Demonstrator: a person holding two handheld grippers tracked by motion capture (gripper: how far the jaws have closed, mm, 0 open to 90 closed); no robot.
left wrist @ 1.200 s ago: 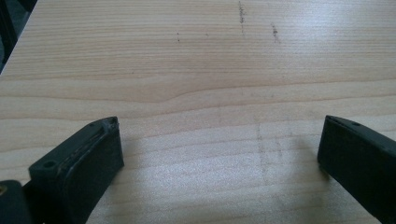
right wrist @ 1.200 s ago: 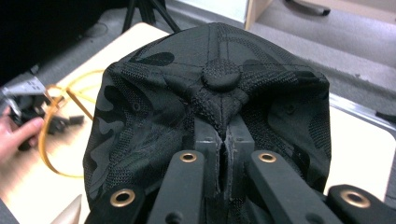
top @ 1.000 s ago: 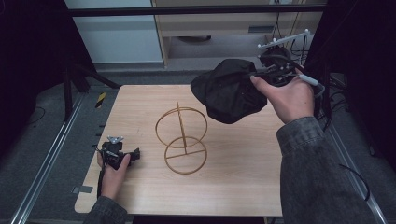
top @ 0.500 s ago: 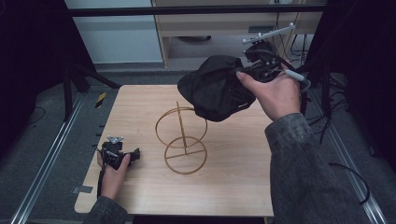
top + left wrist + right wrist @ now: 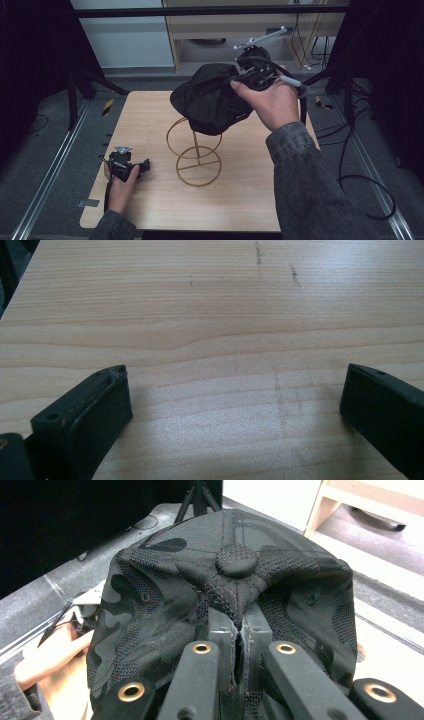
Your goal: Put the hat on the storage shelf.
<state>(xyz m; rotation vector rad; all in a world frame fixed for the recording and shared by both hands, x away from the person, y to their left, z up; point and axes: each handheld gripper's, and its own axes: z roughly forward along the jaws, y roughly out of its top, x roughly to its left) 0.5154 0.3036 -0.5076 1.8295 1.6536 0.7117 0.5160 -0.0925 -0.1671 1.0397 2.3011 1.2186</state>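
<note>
While the left gripper [image 5: 145, 165] rests low on the near left part of the wooden table [image 5: 250, 200], its jaws stand wide apart with nothing between them; in the left gripper view there is bare wood grain between the two black jaws. The left hand [image 5: 120, 187] lies flat on the tabletop, close to the near left edge.

A little farther in, at the middle of the table, stands a gold wire hat stand [image 5: 197, 160]: a round base ring with cross bars, a thin upright post, and a tilted hoop above.

Farther still and higher, the right gripper [image 5: 239, 79], held in the right hand [image 5: 272, 102], has its jaws pressed together on a fold of a black camouflage-pattern cap [image 5: 210, 100]. In the right gripper view the cap [image 5: 225, 595] hangs in front of the jaws with its crown button facing the camera, pinched just below that button.

The cap hangs above the stand's top, overlapping the hoop in the high view and offset a little toward the far right; whether it touches the wire I cannot tell. The likely move is to lower the cap onto the post, so the right hand is the one placed for it. Open tabletop lies on all sides of the stand, and the left gripper is well apart from it.
</note>
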